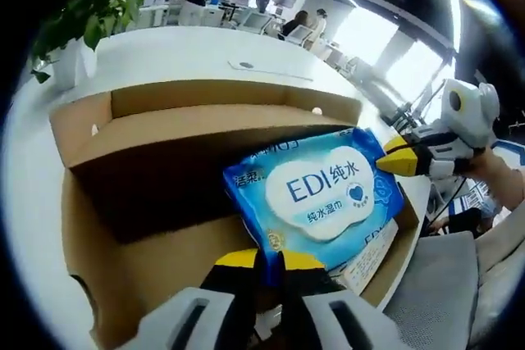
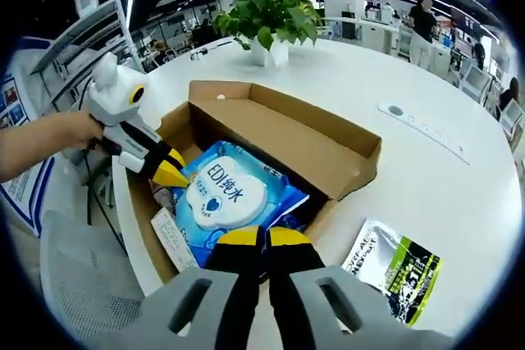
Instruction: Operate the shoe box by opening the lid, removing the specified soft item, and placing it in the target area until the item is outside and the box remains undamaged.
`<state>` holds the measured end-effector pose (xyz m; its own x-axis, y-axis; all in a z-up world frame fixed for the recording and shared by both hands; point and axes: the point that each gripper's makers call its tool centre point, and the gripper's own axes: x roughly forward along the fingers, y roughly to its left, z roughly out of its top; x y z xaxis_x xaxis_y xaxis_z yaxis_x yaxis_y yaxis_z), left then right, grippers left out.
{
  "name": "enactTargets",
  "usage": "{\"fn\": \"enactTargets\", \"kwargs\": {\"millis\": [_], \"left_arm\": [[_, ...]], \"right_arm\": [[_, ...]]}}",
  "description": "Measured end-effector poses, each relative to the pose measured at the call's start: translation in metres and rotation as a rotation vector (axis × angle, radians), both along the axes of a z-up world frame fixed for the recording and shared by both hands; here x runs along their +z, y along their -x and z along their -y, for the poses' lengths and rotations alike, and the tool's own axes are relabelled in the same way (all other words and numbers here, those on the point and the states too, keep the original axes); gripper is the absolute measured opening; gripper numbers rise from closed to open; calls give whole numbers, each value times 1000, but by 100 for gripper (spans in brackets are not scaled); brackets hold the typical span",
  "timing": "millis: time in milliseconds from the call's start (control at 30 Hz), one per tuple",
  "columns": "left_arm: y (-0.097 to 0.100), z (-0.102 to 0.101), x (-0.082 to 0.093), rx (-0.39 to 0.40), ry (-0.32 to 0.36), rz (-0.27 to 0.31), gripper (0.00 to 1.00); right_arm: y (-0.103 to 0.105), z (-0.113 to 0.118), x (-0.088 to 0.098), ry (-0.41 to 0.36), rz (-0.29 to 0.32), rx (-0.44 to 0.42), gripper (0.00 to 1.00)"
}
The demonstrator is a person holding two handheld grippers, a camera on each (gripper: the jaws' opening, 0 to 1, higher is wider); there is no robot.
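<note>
Lid's already open on the shoe box [image 2: 328,149], flap standing up on the far side from both grippers. The blue wet wipes pack [image 1: 320,194] is partly lifted inside the box, tilted up w/ its printed face toward the left gripper view.

Left gripper [image 1: 269,261]: jaws look pinched together on the near edge of the pack, right in front of it. Right gripper [image 2: 264,239]: same deal on the opposite edge, tips closed on the pack's rim. So both are clamped on it, one per end; in the right gripper view the left gripper comes in from the left onto the pack's far corner.

Key relation imo: pack's long axis runs btwn the two grippers, so it lifts straight up and out. Neither is nearer, both are touching it.

Target area is prob the white table [image 2: 426,178] beside the box, where a green/black packet [image 2: 394,268] lies off to the right gripper's right. Some paper sits under the pack
</note>
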<state>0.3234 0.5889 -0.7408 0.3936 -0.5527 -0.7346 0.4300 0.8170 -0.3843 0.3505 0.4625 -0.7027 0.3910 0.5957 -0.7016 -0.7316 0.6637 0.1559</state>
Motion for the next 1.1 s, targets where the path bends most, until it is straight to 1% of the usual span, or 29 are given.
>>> {"fn": "enactTargets", "kwargs": {"millis": [200, 300, 600, 800, 900, 1100], "left_arm": [[2, 3, 3, -8, -14, 0, 3], [2, 3, 6, 5, -20, 6, 3], [3, 3, 15, 6, -22, 23, 2], [3, 5, 26, 8, -21, 39, 2], [6, 8, 31, 8, -17, 35, 2], [7, 13, 43, 15, -20, 61, 1]], "right_arm": [[1, 1, 1, -11, -3, -9, 0], [1, 2, 1, -10, 1, -9, 0], [3, 4, 7, -32, -4, -23, 0], [4, 9, 13, -59, -17, -48, 0], [6, 14, 16, -71, -26, -60, 0], [8, 20, 23, -94, -27, -78, 0]]}}
